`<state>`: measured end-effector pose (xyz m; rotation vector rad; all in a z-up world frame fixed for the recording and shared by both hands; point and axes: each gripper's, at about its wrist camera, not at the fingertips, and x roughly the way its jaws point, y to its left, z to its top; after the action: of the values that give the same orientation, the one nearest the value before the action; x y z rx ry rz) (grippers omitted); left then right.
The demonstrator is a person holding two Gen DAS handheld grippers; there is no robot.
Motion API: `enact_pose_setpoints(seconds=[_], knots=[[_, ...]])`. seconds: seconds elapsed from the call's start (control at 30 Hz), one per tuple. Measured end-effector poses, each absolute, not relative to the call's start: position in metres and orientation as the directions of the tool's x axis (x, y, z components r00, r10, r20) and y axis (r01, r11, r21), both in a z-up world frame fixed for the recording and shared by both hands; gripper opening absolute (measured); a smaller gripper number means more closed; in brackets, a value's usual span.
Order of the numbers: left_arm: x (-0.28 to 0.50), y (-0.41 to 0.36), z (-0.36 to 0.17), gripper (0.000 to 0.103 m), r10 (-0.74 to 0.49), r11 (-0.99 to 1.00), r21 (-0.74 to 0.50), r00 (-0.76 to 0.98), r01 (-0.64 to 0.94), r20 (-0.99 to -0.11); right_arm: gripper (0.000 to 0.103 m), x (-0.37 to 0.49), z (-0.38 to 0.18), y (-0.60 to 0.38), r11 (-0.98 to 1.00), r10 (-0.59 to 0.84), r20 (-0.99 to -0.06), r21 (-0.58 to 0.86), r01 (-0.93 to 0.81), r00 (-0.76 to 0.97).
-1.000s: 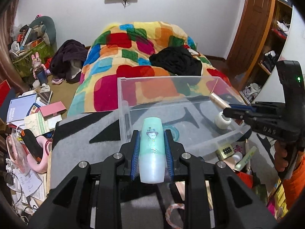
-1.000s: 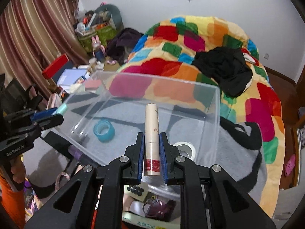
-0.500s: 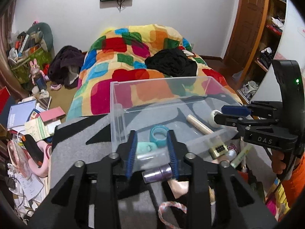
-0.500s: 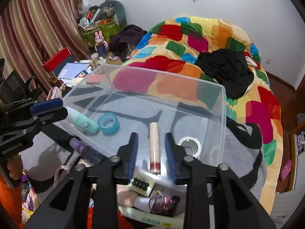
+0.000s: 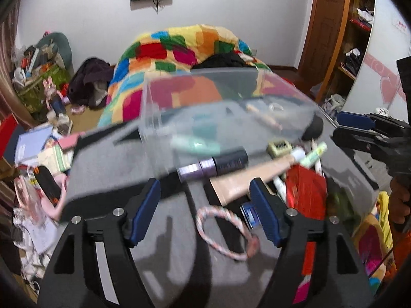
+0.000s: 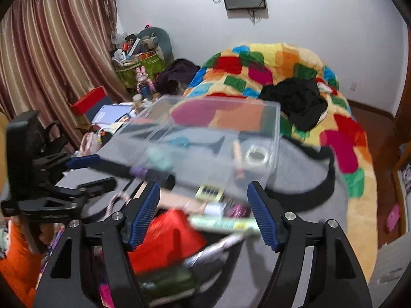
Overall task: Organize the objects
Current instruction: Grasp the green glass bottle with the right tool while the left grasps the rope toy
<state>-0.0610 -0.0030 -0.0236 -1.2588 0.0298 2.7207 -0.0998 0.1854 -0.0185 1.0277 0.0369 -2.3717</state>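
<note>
blurring hides clear bin point(image 5: 218, 107) contents mid-frame; left gripper point(image 5: 205, 205) and right gripper point(image 6: 203, 213) fingers just spread, nothing between them.

A quilt point(image 6: 282, 77) is patterned in red, orange, yellow, green, blue and magenta patches. The curtains point(image 6: 51, 51) are striped pink-brown and beige. A box point(image 5: 218, 107) is clear; a bottle point(image 5: 195, 143) inside is mint green. A loop point(image 5: 221, 231) of cord is twisted pink and white.

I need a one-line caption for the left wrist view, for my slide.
Left gripper, jaws just opened and empty, above a purple bottle in front of the clear box holding a mint bottle.
</note>
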Motion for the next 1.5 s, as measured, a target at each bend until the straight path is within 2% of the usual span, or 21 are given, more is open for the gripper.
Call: enact_pose_setpoints(seconds=[0.2, 0.33, 0.7, 0.77, 0.8, 0.83, 0.87, 0.9, 0.97, 1.07, 1.33, 1.5], knots=[[-0.037, 0.011, -0.053, 0.072, 0.114, -0.987, -0.023, -0.595, -0.158, -0.795, 0.068, -0.064, -0.041, 0.172, -0.835, -0.474, -0.72, 0.185, 0.517, -0.508], [-0.03, 0.01, -0.065, 0.072, 0.075, -0.991, 0.006, -0.59, -0.134, -0.804, 0.068, -0.046, -0.058, 0.17, -0.851, -0.409, -0.749, 0.107, 0.514, -0.521], [-0.017, -0.005, -0.068, 0.071, 0.047, -0.998, -0.013, -0.636, -0.058, -0.77, 0.068, -0.038, -0.074, 0.222, -0.92, -0.322, -0.765, 0.112, 0.376, -0.557], [-0.017, -0.003, -0.068, 0.059, 0.048, -0.998, -0.014, -0.646, -0.058, -0.762, 0.066, -0.042, -0.077, 0.227, -0.922, -0.33, -0.765, 0.135, 0.363, -0.553], [-0.017, -0.002, -0.068, 0.057, 0.048, -0.998, -0.013, -0.65, -0.057, -0.758, 0.066, -0.043, -0.078, 0.227, -0.921, -0.336, -0.762, 0.145, 0.361, -0.553], [-0.016, -0.001, -0.068, 0.053, 0.047, -0.998, -0.013, -0.655, -0.057, -0.755, 0.06, -0.044, -0.078, 0.227, -0.92, -0.343, -0.759, 0.154, 0.361, -0.553], [-0.016, 0.0, -0.068, 0.047, 0.046, -0.998, -0.01, -0.658, -0.057, -0.752, 0.049, -0.045, -0.078, 0.227, -0.919, -0.346, -0.759, 0.156, 0.362, -0.551], [-0.015, 0.0, -0.067, 0.044, 0.043, -0.998, -0.007, -0.66, -0.056, -0.75, 0.048, -0.047, -0.079, 0.226, -0.918, -0.349, -0.76, 0.159, 0.364, -0.549], [-0.014, -0.001, -0.066, 0.029, 0.042, -0.998, -0.005, -0.663, -0.057, -0.747, 0.047, -0.049, -0.08, 0.227, -0.915, -0.357, -0.757, 0.166, 0.368, -0.547], [-0.014, -0.007, -0.065, 0.017, 0.035, -0.999, -0.014, -0.665, -0.036, -0.746, 0.045, -0.047, -0.08, 0.229, -0.919, -0.351, -0.75, 0.16, 0.36, -0.56], [-0.01, -0.017, -0.046, 0.015, 0.028, -0.999, -0.037, -0.709, -0.003, -0.705, 0.038, -0.042, -0.053, 0.244, -0.923, -0.367, -0.682, 0.185, 0.336, -0.633], [-0.004, -0.02, -0.016, 0.015, 0.03, -0.999, -0.045, -0.774, -0.001, -0.632, 0.038, -0.046, -0.029, 0.242, -0.916, -0.391, -0.624, 0.193, 0.352, -0.676]])
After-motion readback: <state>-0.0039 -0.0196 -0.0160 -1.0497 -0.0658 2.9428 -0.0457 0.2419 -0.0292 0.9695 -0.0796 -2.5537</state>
